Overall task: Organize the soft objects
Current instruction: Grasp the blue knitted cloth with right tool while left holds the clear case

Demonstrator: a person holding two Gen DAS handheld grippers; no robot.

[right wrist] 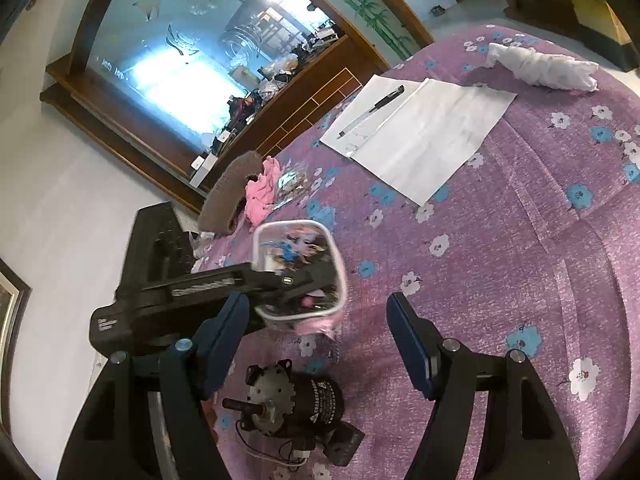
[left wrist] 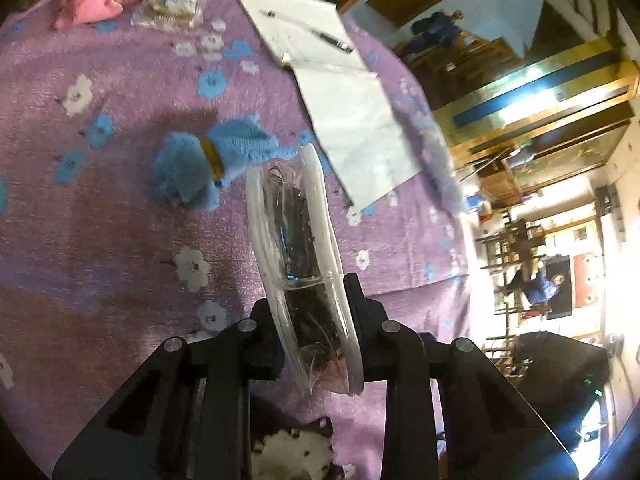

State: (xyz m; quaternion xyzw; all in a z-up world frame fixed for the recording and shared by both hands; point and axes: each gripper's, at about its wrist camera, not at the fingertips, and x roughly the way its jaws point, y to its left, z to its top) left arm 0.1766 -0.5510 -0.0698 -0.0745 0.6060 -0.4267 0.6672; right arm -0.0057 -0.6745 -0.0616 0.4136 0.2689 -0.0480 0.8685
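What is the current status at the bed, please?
Left claw shut on clear zip pouch, lifted. Right claw open, empty. Blue plush on the bedspread beyond; motor lies below right claw.

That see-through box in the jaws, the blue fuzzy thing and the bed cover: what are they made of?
Box: likely clear glossy plastic; contents show through, whitish rim.
Blue fuzzy thing: looks like plush fleece, matte and tufted.
Bed cover: apparently woven printed fabric, matte, flowered.
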